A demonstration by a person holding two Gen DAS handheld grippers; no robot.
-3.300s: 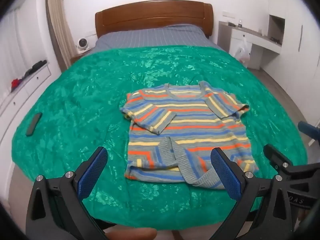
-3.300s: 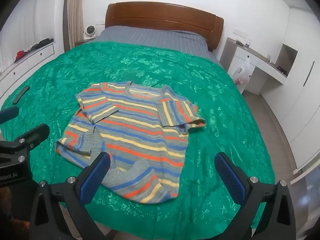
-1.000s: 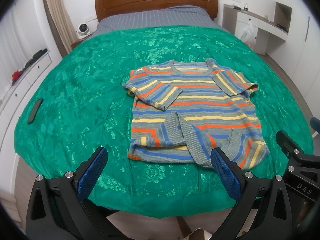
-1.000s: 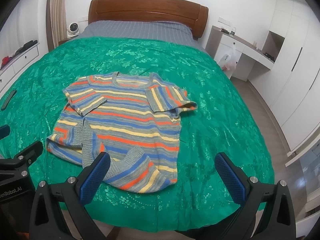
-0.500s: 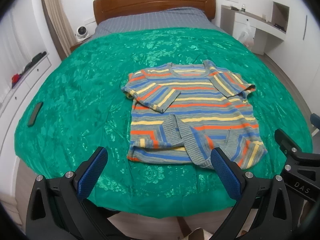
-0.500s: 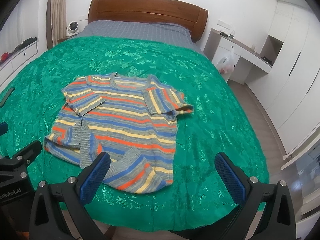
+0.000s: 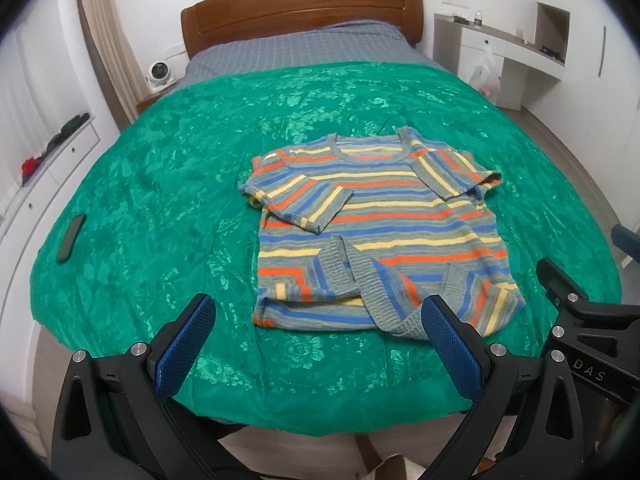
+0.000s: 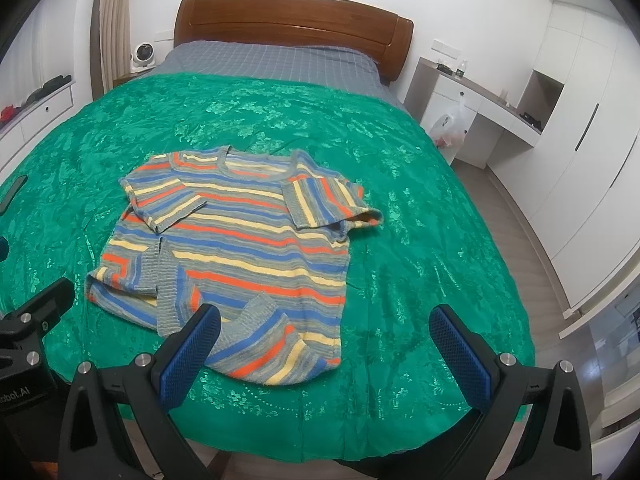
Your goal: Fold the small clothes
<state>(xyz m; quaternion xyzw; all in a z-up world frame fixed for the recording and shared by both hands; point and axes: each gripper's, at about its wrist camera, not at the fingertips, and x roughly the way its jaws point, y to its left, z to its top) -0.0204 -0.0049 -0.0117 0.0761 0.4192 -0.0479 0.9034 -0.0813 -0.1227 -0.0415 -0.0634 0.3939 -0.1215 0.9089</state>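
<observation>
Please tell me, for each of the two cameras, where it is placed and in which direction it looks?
Left wrist: sits on the left gripper, at the bed's foot, facing the headboard; its open blue fingers show, and the right gripper at the right edge.
Right wrist: sits on the right gripper, facing likewise; its open fingers show, the left gripper at the left edge.
Shared: the striped sweater on the green bedspread.

A dark remote (image 7: pixel 71 237) is seen on the green bedspread (image 7: pixel 168 184), a white fan (image 7: pixel 159 73) beside the wooden headboard (image 7: pixel 300 8).
</observation>
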